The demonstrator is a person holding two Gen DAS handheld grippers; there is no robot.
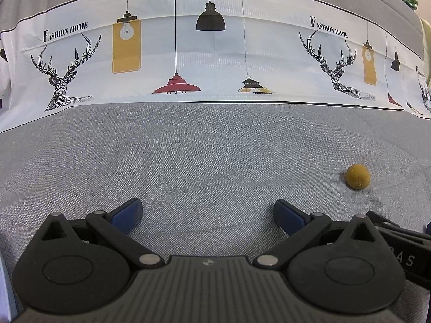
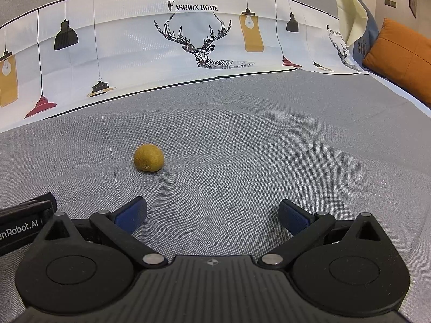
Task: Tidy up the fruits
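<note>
right wrist view shows one kiwi [image 2: 149,157] lying alone on the grey cloth [image 2: 242,161], ahead and left of the right gripper [image 2: 212,215], whose blue pads are spread wide and empty. the left gripper [image 1: 207,214] is likewise wide apart, holding nothing. it looks light, firm but bruisable, likely to roll; pinch gently across its middle.

Grey woven cloth [image 2: 242,148] covering the surface; white printed band [image 1: 215,62] with deer and lamps behind; orange cushion [image 2: 401,59] at far right.
</note>
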